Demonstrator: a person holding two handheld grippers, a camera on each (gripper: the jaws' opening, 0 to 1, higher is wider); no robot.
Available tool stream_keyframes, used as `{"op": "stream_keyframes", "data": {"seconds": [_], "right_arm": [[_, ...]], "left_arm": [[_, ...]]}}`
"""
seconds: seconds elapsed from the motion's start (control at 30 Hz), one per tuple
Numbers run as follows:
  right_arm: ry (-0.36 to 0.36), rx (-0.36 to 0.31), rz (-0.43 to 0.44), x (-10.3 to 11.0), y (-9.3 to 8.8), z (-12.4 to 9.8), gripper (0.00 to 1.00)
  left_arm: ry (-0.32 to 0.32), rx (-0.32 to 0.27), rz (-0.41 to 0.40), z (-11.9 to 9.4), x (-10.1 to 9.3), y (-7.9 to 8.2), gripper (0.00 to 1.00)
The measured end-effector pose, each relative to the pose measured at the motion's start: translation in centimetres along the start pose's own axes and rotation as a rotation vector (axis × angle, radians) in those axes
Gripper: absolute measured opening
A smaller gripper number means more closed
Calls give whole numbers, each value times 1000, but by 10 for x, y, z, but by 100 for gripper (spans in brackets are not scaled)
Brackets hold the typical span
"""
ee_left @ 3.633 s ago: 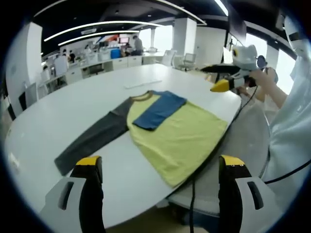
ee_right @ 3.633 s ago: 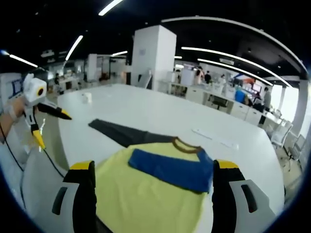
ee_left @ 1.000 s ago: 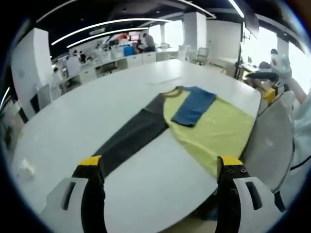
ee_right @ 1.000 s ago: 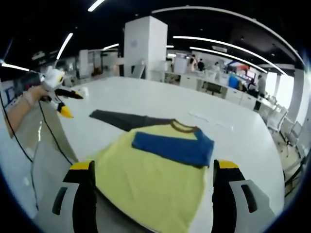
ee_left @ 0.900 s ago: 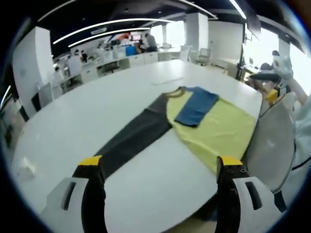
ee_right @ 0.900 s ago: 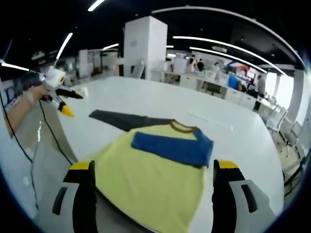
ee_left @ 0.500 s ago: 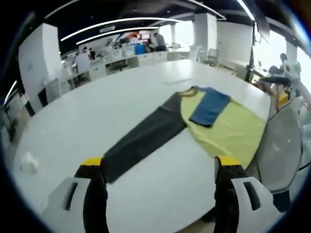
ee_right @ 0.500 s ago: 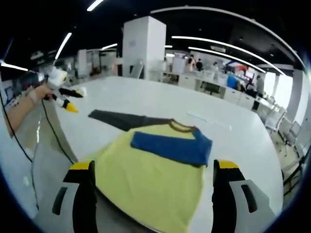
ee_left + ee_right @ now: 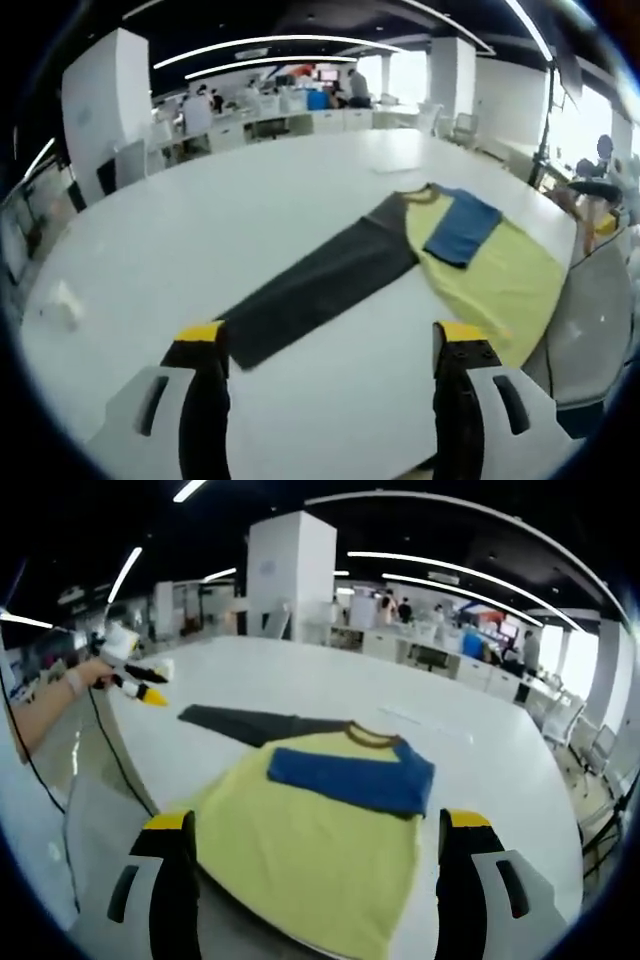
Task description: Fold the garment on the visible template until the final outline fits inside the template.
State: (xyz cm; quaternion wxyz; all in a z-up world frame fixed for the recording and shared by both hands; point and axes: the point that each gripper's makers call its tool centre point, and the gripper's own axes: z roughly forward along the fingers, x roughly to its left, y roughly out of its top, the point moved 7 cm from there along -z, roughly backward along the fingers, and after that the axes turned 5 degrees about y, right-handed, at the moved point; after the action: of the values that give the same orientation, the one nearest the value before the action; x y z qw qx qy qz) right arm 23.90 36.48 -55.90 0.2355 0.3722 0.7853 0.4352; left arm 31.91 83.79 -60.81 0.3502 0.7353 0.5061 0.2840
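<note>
Yellow shirt [image 9: 320,850] spread flat on white table [image 9: 200,230], blue sleeve [image 9: 350,778] folded across chest, dark sleeve [image 9: 315,290] stretched straight out, long axis running from left gripper [image 9: 327,345] toward collar. Both pairs of jaws wide apart, empty, touching nothing; right gripper [image 9: 318,825] above the hem.

No legible text, label, brand, number or sign found in either view. The shirt [image 9: 330,830] bears plain colour blocks with no print. The table [image 9: 200,230] carries no readable marking. Screens and fittings in the background office are too small and blurred to read.
</note>
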Motion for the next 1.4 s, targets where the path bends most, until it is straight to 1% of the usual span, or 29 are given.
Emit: {"op": "stream_keyframes", "data": {"seconds": [0.23, 0.27, 0.33, 0.4, 0.43, 0.53, 0.63, 0.73, 0.83, 0.9, 0.97, 1.17, 1.23, 1.4], "right_arm": [[-7, 4, -8, 2, 3, 1, 100], [-9, 4, -9, 2, 3, 1, 100], [-11, 6, -7, 3, 3, 1, 100], [-15, 8, -7, 4, 4, 1, 100], [-16, 9, -6, 4, 3, 1, 100], [-23, 11, -4, 6, 4, 1, 100], [-29, 14, -1, 8, 4, 1, 100], [-35, 21, -1, 10, 4, 1, 100], [-43, 26, 0, 12, 6, 1, 100], [-49, 31, -1, 13, 7, 2, 100], [-53, 30, -1, 15, 9, 3, 100], [-61, 31, 5, 23, 10, 11, 100], [-66, 31, 6, 25, 10, 13, 100], [-71, 28, 9, 25, 11, 17, 100]], "left_arm": [[21, 3, -51, 11, 14, -7, 74], [36, -4, -58, 13, 18, -7, 73], [74, -19, -35, 15, 25, -7, 70], [89, 3, -40, 20, 31, -10, 69], [93, -2, -41, 22, 34, -11, 69], [99, -4, -69, 26, 39, -14, 67], [110, -4, -86, 32, 47, -18, 68], [120, 5, -59, 38, 50, -19, 66], [111, 0, -75, 42, 52, -19, 66], [111, -2, -78, 45, 54, -21, 64], [111, 5, -87, 47, 55, -23, 64], [133, 23, -105, 58, 65, -33, 63], [151, 35, -122, 62, 70, -38, 63], [167, 25, -151, 66, 76, -40, 62]]}}
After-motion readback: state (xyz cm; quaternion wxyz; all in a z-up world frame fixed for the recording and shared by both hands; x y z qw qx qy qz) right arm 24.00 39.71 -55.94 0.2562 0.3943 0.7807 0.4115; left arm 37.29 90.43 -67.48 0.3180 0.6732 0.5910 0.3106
